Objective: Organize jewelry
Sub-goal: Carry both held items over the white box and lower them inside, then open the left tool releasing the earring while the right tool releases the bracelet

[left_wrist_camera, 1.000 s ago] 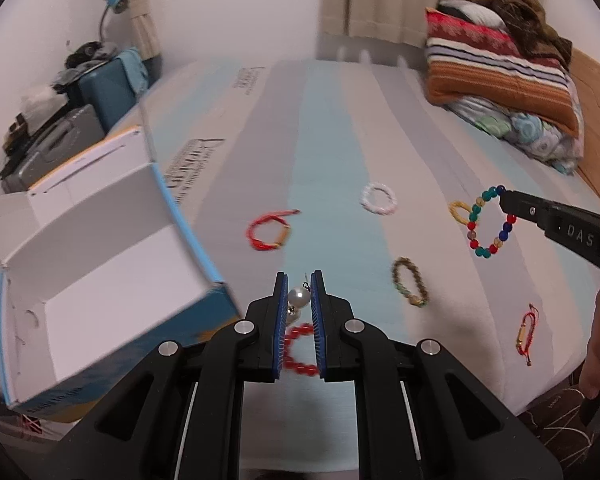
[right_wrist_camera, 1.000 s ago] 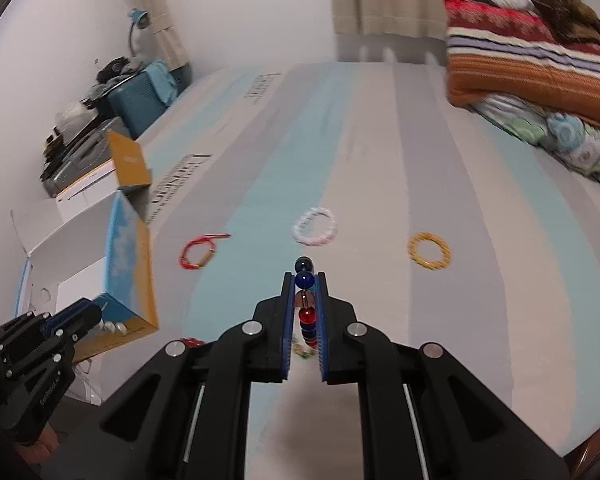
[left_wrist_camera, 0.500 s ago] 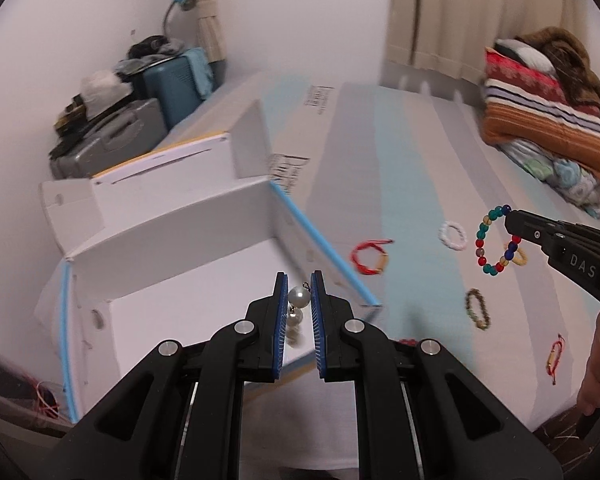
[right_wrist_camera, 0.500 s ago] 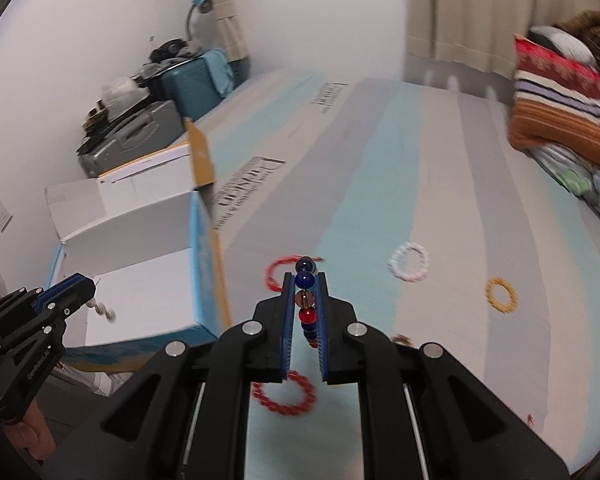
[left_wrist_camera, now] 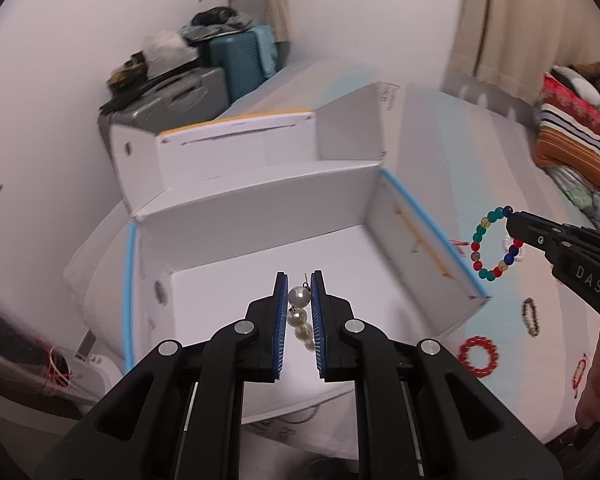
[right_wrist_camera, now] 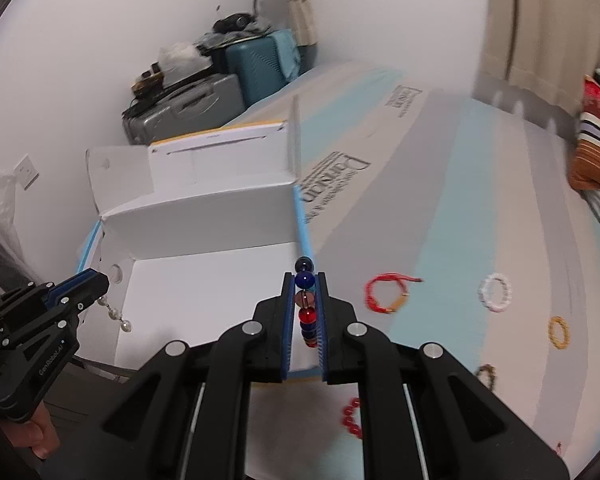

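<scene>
The bed is the biggest thing before me, its cover striped in pale blue, grey and cream, smooth and flat. On its near edge stands my box, white card inside with a blue rim, flaps up at the back and right; its right wall stands between the box floor and the loose pieces on the cover. Behind it, against the wall, sit a grey suitcase and a teal one, with clutter piled on top. A striped pillow lies at the far right.

On the cover beside the box lie a red cord bracelet, a white ring of beads, a yellow one, a dark one and a red bead ring, all well apart.

My left tongs are pinched on a pearl strand, round glossy beads hanging over the box floor. My right tongs are pinched on a bead bracelet, glassy balls in teal, red, blue and amber, held just beside the box's right wall, above the cover.
</scene>
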Action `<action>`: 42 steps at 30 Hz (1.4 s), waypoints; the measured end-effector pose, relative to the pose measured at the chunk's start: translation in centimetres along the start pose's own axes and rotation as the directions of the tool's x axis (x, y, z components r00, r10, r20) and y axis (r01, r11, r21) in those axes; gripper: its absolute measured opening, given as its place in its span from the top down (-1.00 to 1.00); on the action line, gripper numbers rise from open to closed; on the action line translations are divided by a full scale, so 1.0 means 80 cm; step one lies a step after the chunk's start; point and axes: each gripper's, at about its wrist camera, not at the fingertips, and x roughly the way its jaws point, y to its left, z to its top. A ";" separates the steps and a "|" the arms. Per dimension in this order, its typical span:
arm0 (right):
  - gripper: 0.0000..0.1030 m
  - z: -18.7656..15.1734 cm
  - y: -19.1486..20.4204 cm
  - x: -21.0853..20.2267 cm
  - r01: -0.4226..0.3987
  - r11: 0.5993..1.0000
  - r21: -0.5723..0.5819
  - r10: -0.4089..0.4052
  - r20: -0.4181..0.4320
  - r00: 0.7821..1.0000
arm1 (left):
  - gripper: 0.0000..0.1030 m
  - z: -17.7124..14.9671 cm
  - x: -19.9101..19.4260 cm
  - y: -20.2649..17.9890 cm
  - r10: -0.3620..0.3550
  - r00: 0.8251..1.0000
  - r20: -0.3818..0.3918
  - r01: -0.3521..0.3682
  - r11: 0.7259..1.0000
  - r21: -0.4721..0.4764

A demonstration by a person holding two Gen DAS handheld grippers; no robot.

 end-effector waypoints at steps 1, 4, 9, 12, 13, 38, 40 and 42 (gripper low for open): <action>0.82 0.000 0.004 0.004 -0.005 1.000 -0.006 0.005 -0.003 1.000 | 0.79 -0.002 0.003 0.009 0.004 1.000 -0.007 -0.004 1.000 -0.009; 0.82 0.000 0.023 0.024 -0.019 1.000 -0.021 0.019 -0.023 1.000 | 0.79 -0.010 0.016 0.031 0.022 0.999 -0.029 -0.022 0.999 -0.029; 0.82 -0.003 0.046 0.058 -0.032 0.998 -0.048 0.029 -0.065 0.997 | 0.79 -0.021 0.044 0.049 0.042 0.996 -0.077 -0.046 0.998 -0.051; 0.82 -0.008 0.056 0.083 -0.034 0.997 -0.064 0.027 -0.105 0.994 | 0.79 -0.026 0.064 0.059 0.065 0.990 -0.125 -0.073 0.995 -0.064; 0.82 -0.009 0.058 0.090 -0.032 0.997 -0.067 0.024 -0.118 0.993 | 0.79 -0.028 0.070 0.062 0.067 0.988 -0.137 -0.078 0.994 -0.071; 0.80 -0.027 0.081 0.186 -0.029 0.994 -0.105 -0.004 -0.302 0.953 | 0.77 -0.049 0.151 0.093 0.044 0.938 -0.343 -0.108 0.980 -0.168; 0.80 -0.027 0.080 0.183 -0.025 0.995 -0.101 -0.006 -0.295 0.956 | 0.71 -0.048 0.149 0.092 0.050 0.938 -0.342 -0.113 0.980 -0.166; 0.80 -0.025 0.077 0.181 -0.024 0.995 -0.096 -0.005 -0.293 0.956 | 0.55 -0.048 0.147 0.089 0.059 0.938 -0.341 -0.120 0.979 -0.162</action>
